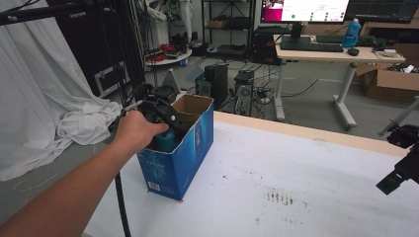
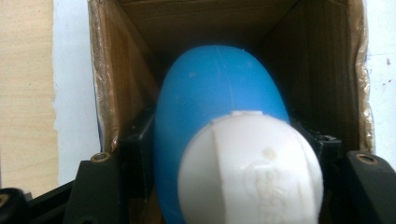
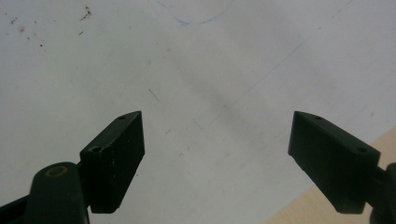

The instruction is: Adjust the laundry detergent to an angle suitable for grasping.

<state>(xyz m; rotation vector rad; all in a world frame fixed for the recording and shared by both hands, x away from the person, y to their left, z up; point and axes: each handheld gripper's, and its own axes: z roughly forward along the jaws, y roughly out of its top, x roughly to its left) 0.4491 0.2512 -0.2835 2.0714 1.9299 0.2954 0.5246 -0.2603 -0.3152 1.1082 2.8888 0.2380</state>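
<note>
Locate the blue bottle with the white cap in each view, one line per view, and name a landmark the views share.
High view: blue bottle left of centre, inside the open blue cardboard box, under the left gripper.
Left gripper view: centre, blue bottle between the jaws, white cap nearest the camera.
Right gripper view: not in it.
Shared landmark: the white tabletop.

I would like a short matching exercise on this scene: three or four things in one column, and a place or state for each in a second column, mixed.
Things:
1. blue bottle
2. blue cardboard box
3. left gripper
4. right gripper

States:
a. jaws wide apart over the bare white table
b. stands open-topped near the table's left edge
c. white-capped, inside the box
d. jaws on either side of the bottle

Pairs: 1-c, 2-b, 3-d, 4-a
</note>
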